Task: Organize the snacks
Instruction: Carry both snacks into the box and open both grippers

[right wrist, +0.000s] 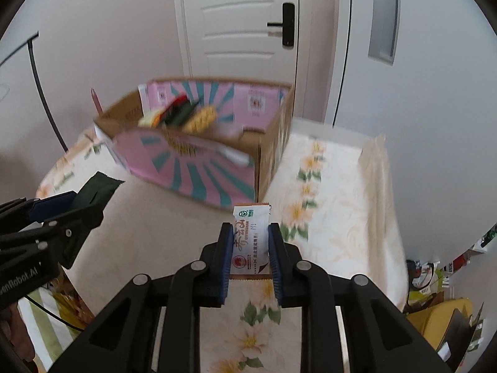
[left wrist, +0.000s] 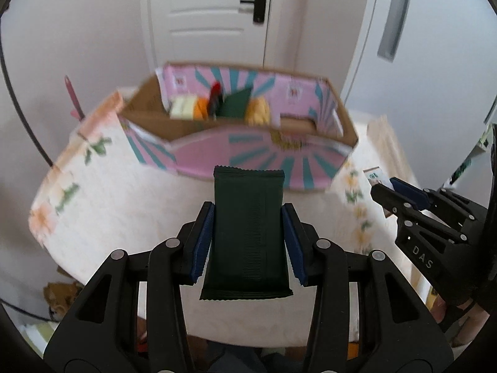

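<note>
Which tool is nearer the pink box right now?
Left, though narrowly. The left tool, shut on the dark green packet, faces the pink box front; the right tool, holding the white packet, sits off its corner.

Open pink-and-teal cardboard box [left wrist: 236,152] on floral-clothed table [left wrist: 102,192], several snack packets [left wrist: 217,105] inside, white panelled door [left wrist: 211,9] behind

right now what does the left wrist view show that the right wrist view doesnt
Only the left wrist view shows the dark green packet whole, face-on, gripped by the left tool. Only the right wrist view shows the printed face of the white packet in the right tool, plus clutter on the floor at the right. Both show the pink cardboard box of snacks on the floral tablecloth, the white door, and the other tool with its packet at the edge.
</note>
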The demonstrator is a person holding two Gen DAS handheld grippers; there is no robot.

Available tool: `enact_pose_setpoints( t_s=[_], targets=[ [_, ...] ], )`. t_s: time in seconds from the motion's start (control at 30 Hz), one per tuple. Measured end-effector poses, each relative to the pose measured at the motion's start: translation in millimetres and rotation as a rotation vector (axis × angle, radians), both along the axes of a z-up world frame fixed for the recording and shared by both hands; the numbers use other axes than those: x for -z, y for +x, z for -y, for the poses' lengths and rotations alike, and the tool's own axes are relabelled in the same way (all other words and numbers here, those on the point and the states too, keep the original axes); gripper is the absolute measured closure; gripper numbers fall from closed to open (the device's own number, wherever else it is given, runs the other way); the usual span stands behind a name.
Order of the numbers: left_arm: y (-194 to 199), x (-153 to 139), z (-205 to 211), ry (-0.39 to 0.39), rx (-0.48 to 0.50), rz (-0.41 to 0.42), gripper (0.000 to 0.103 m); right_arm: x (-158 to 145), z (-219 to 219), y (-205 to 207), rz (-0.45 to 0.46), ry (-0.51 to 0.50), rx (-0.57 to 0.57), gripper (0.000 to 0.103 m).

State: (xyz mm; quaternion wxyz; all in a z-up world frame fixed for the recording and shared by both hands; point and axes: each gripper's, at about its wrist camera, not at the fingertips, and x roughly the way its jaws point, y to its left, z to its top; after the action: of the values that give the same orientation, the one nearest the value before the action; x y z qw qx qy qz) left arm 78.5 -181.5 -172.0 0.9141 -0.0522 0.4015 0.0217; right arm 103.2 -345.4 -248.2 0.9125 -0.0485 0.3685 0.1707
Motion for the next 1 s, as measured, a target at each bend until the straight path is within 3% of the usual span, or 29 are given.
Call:
enact_pose_setpoints(
  t_s=[0.23,0.4,0.67,0.9,0.93,0.97,1.0],
  targets=[
    [28.3,-48.6,-16.8,0.002,0.005,0.074,0.063,-51.2,-8.6,15.0,0.077,0.047,0.003,0.082],
    [64.2,-72.1,-25.3,-0.004,0.067,0.109,0.063,-77.0,-20.6,36.5,0.108,0.066,0.008,0.082],
    [137.9,-78.2,-34.0,-0.067,0.214,0.072,0.063,-95.3,-37.0,70.5,0.099,0.111,0.096,0.082],
    [191.0,-64.8,-32.9,-0.096,0.367,0.021,0.061,-94.0,-49.5,98.8,0.063,0.108,0.206,0.082],
    [195.7,-62.5,-33.4,-0.094,0.376,0.014,0.053,-92.9,-50.8,102.5,0.057,0.107,0.218,0.082],
    [199.4,-59.4,-34.5,-0.087,0.38,0.007,0.026,-90.6,-52.2,106.3,0.051,0.104,0.233,0.082],
    [202.9,-56.3,-36.4,-0.077,0.377,0.001,0.016,-88.3,-53.6,109.5,0.044,0.101,0.245,0.082]
  ],
)
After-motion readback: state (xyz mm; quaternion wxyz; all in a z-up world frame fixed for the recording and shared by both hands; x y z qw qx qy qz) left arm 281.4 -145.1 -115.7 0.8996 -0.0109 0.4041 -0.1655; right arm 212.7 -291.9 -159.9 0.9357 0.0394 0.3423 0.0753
